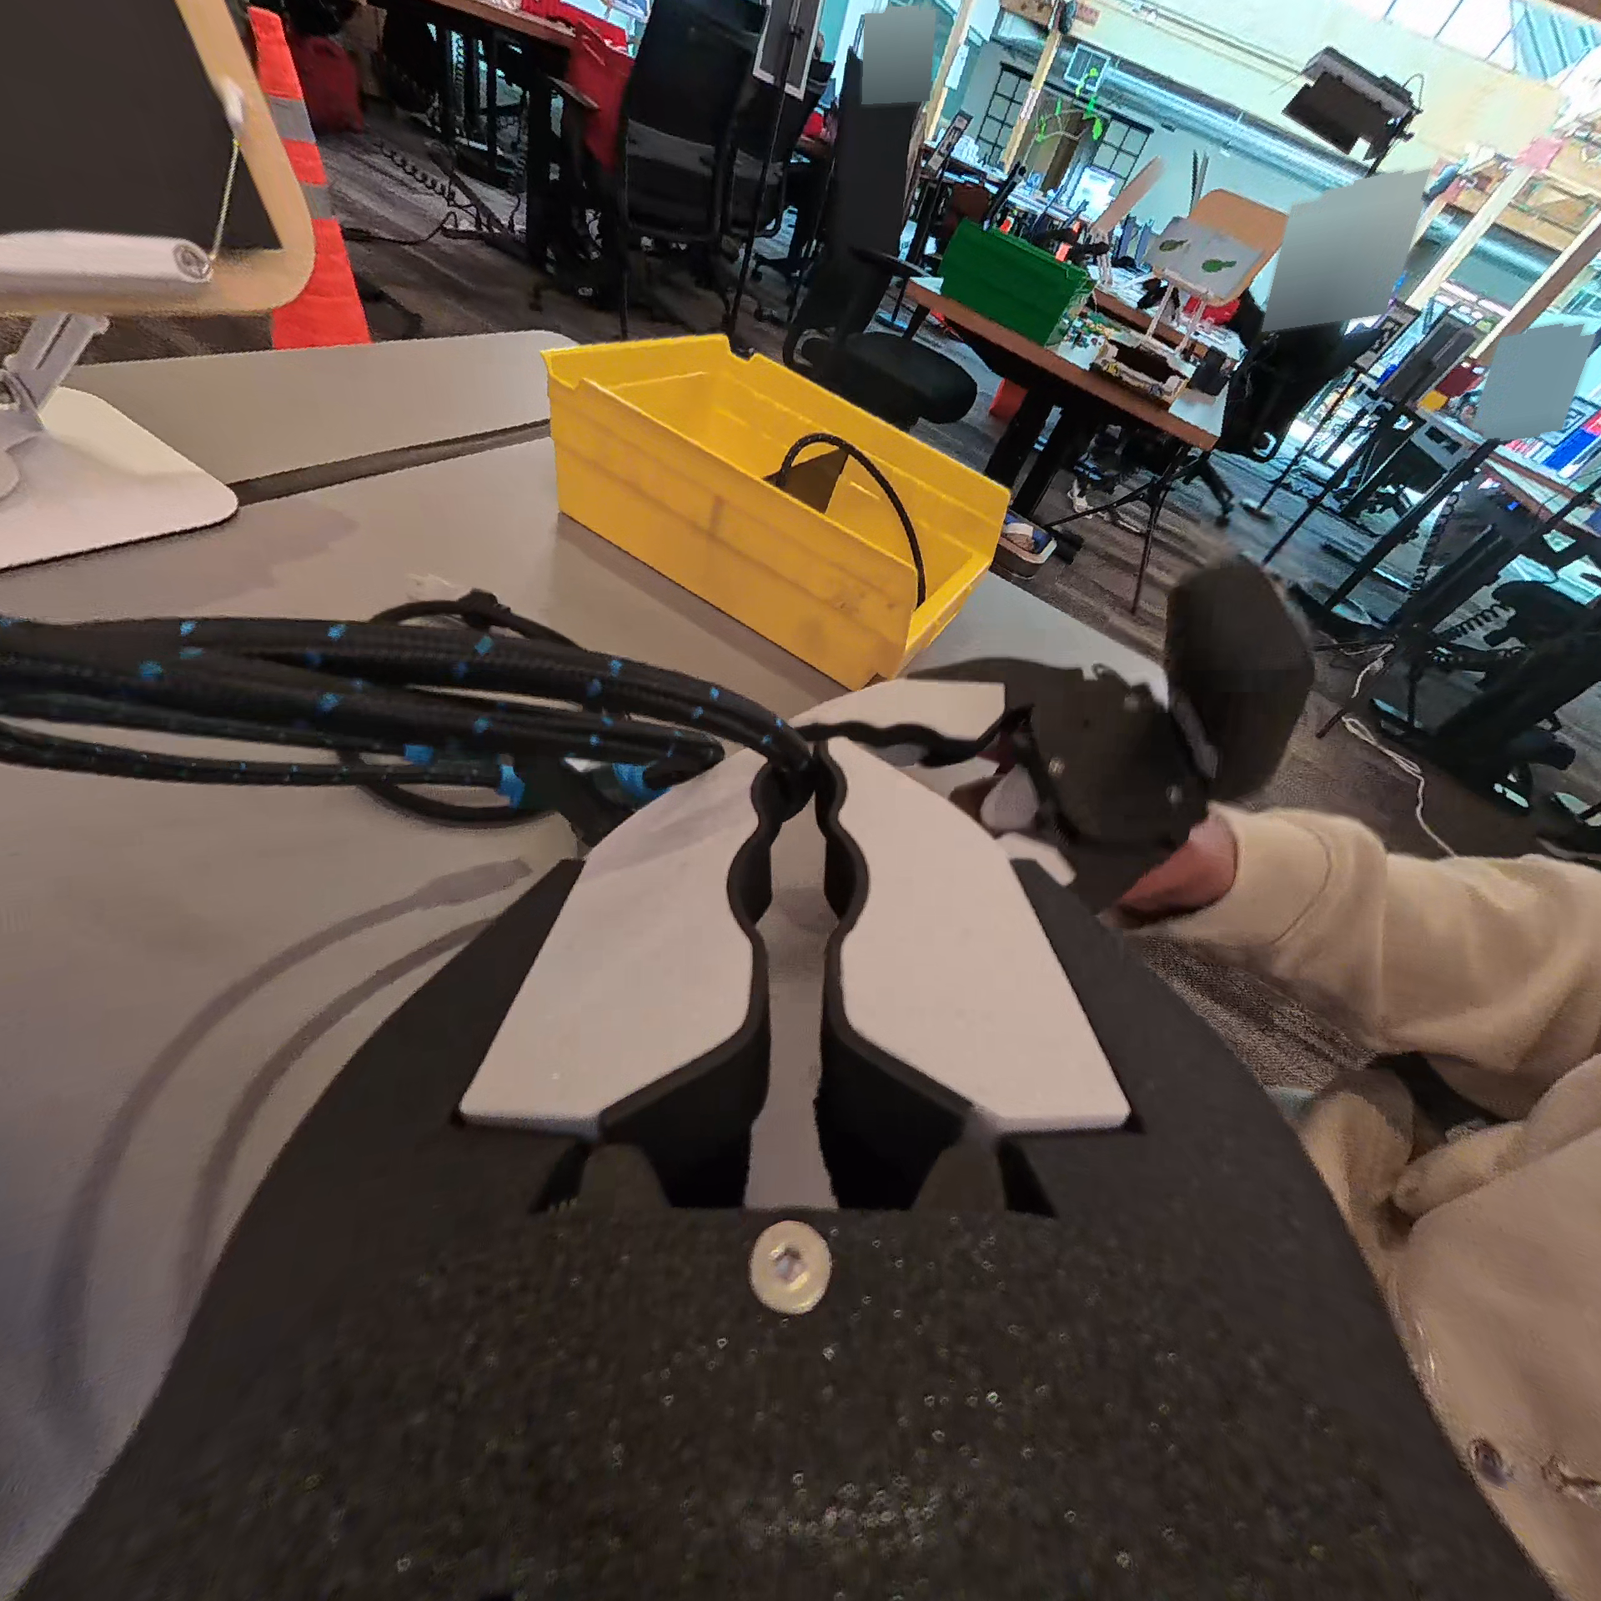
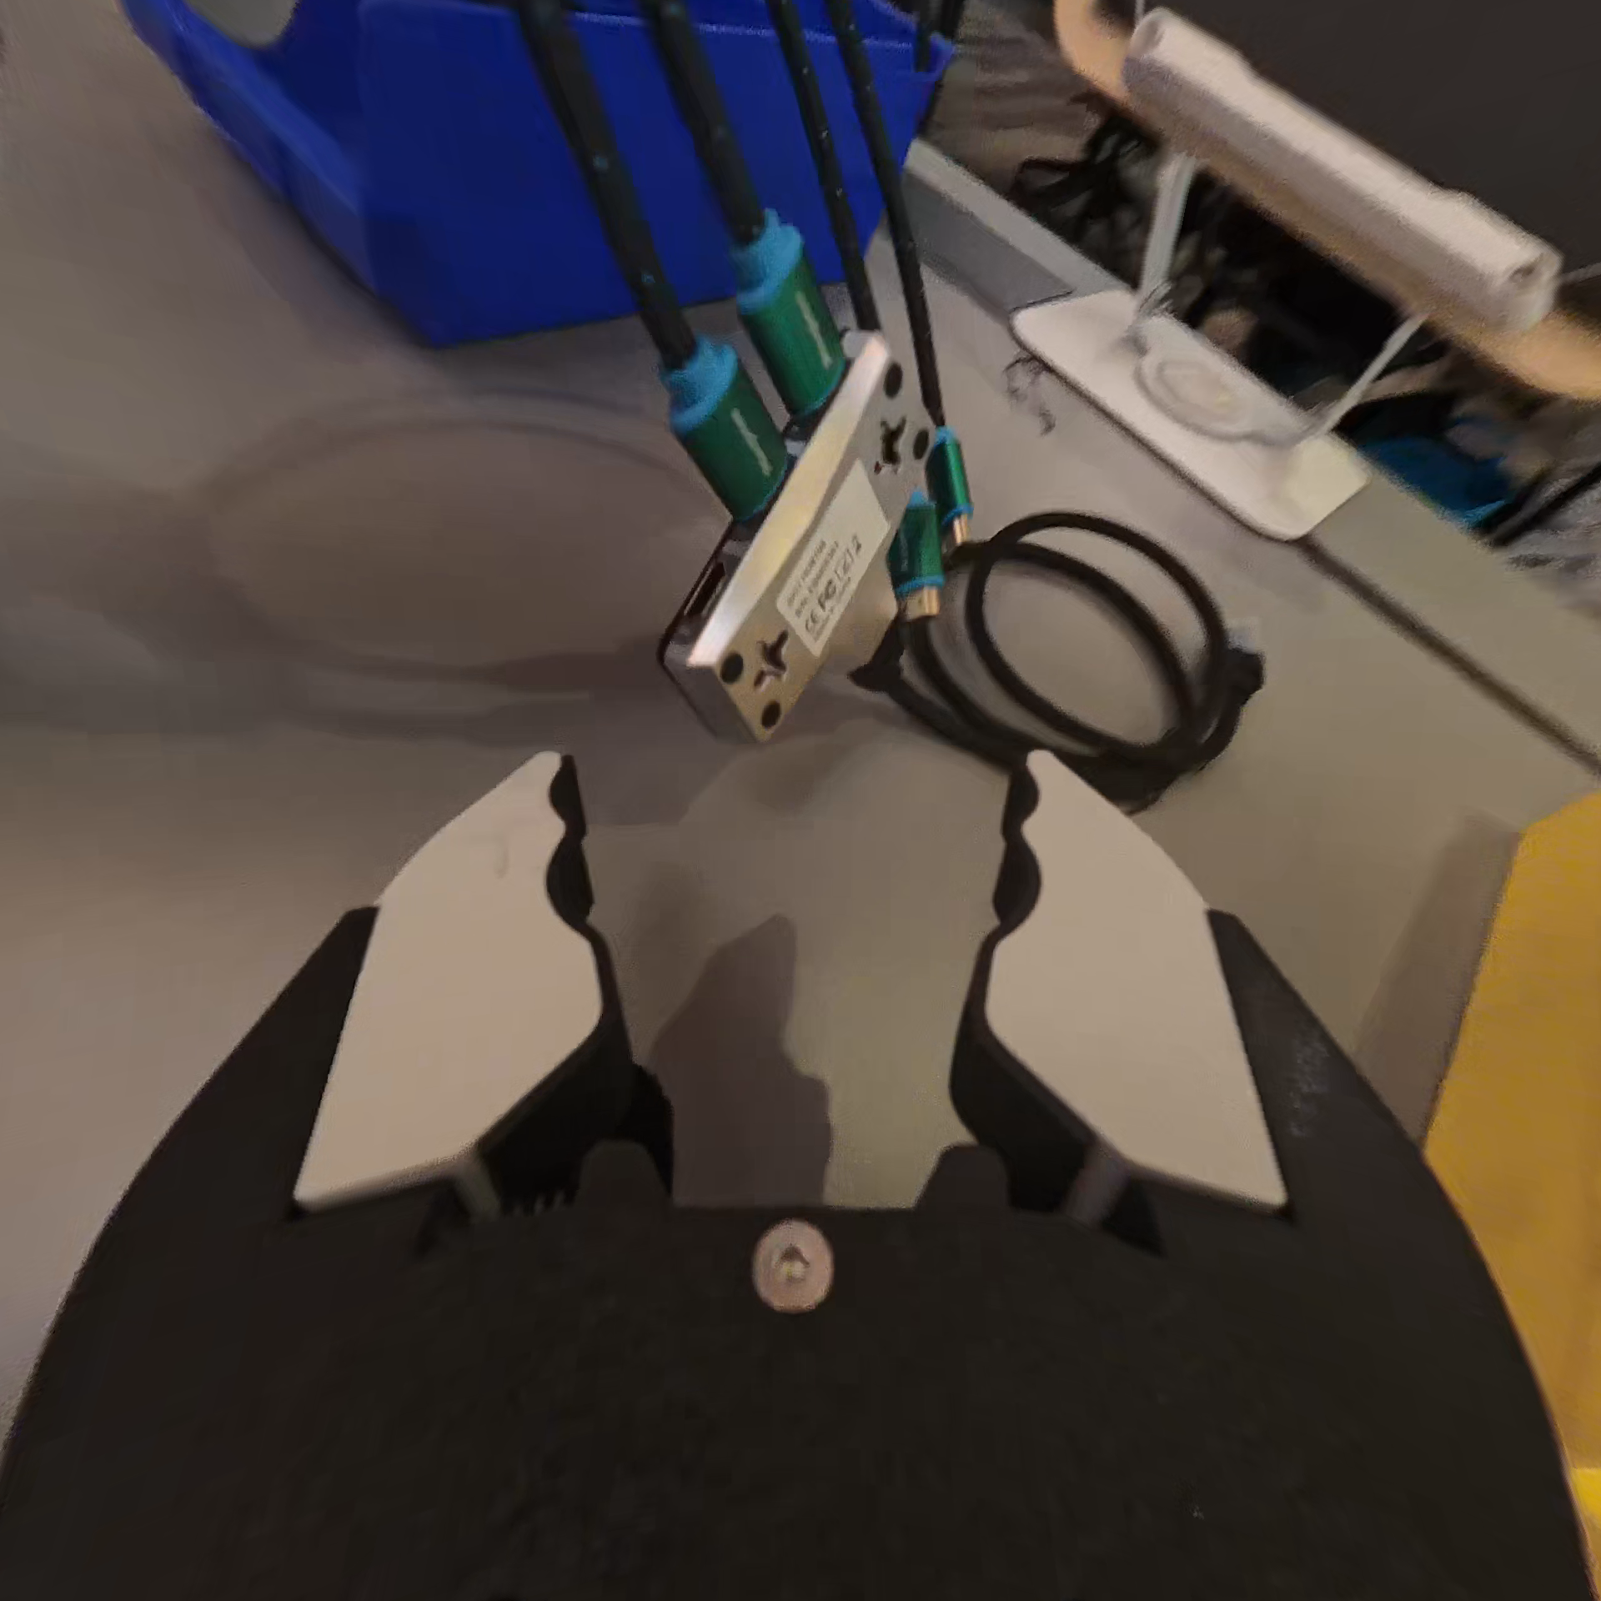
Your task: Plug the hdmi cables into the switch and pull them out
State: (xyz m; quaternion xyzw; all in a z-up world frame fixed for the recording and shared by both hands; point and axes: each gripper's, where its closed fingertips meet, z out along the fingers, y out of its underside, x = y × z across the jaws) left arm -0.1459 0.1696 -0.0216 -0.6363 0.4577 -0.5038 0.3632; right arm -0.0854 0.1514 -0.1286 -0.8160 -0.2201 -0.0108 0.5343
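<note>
Left gripper [image 1: 801,771]: its white fingers [image 1: 641,970] are pressing together, pinching the bundle of cables at the tips.
Cables [image 1: 346,693]: black braid flecked with blue, several strands running from the fingertips out toward 9 o'clock over the table [image 1: 260,910] in the left view; in the right view they are coming down from 12 o'clock.
Right gripper [image 2: 793,780]: fingers standing spread, nothing between them, pointing at the switch from just short of it.
Switch [image 2: 806,554]: a silver box hanging tilted, its labelled underside facing the right camera, lying at 12 o'clock of the right gripper.
Plugs [image 2: 732,433]: two green ones sitting in the switch's upper edge; two smaller green ones [image 2: 923,554] are dangling loose at its 3 o'clock side.
Coil [image 2: 1083,650]: thin black lead lying looped on the table, at 3 o'clock of the switch.
Blue bin [image 2: 433,173]: at 11 o'clock in the right view, behind the cables.
Yellow bin [image 1: 762,494]: at 12 o'clock in the left view, a black cord lying inside.
Stand [image 2: 1195,407]: white base at 2 o'clock in the right view.
Sleeve [image 1: 1351,944]: cream, at 3 o'clock in the left view, the person's hand holding the other gripper.
</note>
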